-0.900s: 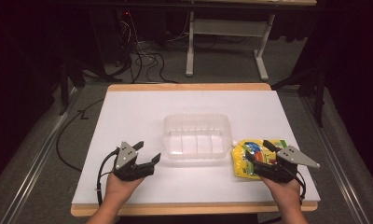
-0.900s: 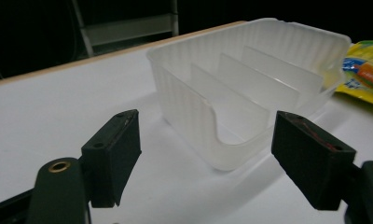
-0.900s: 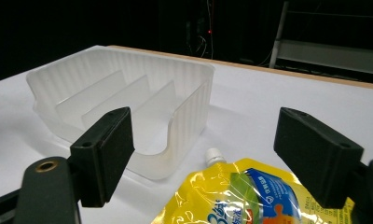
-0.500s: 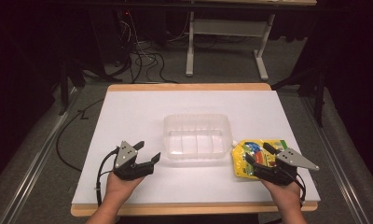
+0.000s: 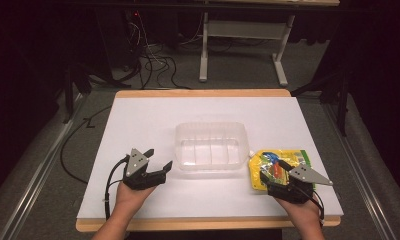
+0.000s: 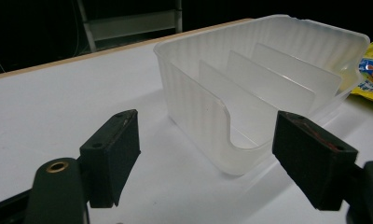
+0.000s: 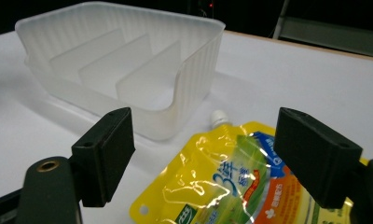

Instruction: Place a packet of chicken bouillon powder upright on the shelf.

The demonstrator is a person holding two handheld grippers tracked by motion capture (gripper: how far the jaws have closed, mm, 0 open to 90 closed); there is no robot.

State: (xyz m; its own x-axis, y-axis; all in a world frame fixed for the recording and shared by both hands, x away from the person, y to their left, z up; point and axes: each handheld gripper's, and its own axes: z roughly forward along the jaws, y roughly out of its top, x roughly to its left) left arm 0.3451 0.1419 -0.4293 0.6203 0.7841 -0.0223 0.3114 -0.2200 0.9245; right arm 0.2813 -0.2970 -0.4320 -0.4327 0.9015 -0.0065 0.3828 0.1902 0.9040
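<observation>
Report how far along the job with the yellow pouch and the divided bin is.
Nothing looks done: the clear ribbed plastic bin with dividers sits empty. In hand: the right hand-held gripper hovers open over the yellow spouted foil pouch, which lies flat on the white table. Probably left: grasping it and binning it. The left hand-held gripper is open, empty.

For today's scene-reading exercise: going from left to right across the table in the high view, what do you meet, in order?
Left gripper, jaws open → clear divided plastic container → yellow spouted pouch. The right gripper, jaws open, sits over the pouch's near part, so I give it no separate place.
</observation>
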